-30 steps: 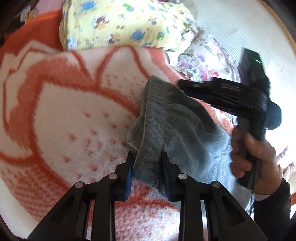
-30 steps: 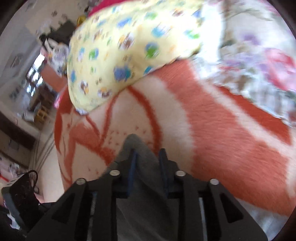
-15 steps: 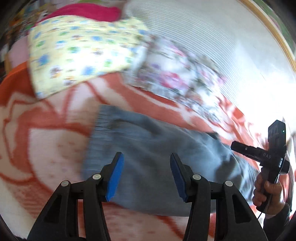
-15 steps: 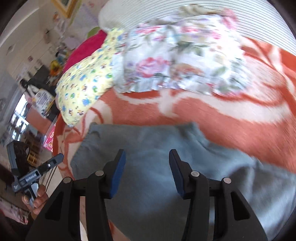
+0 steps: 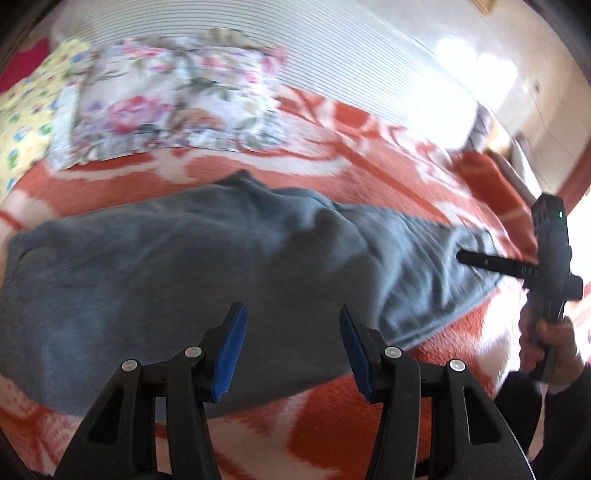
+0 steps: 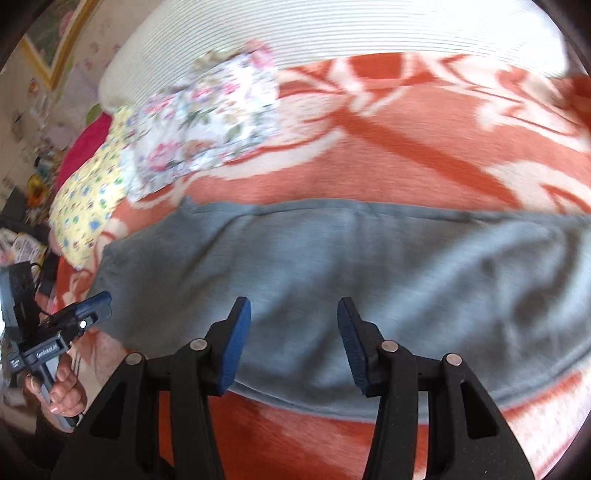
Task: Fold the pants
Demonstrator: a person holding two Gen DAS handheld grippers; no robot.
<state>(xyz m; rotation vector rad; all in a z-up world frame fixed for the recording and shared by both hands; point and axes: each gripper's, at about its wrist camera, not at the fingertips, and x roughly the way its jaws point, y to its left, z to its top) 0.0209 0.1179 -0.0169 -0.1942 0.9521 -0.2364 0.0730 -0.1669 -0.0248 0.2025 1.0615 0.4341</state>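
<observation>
Grey pants [image 5: 184, 266] [image 6: 369, 266] lie spread lengthwise across an orange and white blanket [image 5: 369, 147] [image 6: 406, 155], somewhat rumpled toward the right end in the left wrist view. My left gripper [image 5: 291, 310] hovers open over the near edge of the pants, nothing between its blue pads. My right gripper [image 6: 292, 302] is likewise open above the pants' near edge, empty. Each gripper shows in the other's view: the right gripper [image 5: 465, 258] over the pants' right end, the left gripper [image 6: 103, 299] off their left end, each held by a hand.
A floral pillow [image 5: 166, 99] [image 6: 207, 118] and a yellow patterned pillow [image 5: 22, 122] [image 6: 88, 199] lie behind the pants on the left. A white ribbed cushion [image 5: 332, 55] [image 6: 332, 29] runs along the back. Room clutter shows at the far left of the right wrist view.
Both grippers were shut on a bunched part of the pants a second ago. They have let go, opened and moved apart, and the pants now lie stretched out on the blanket.
</observation>
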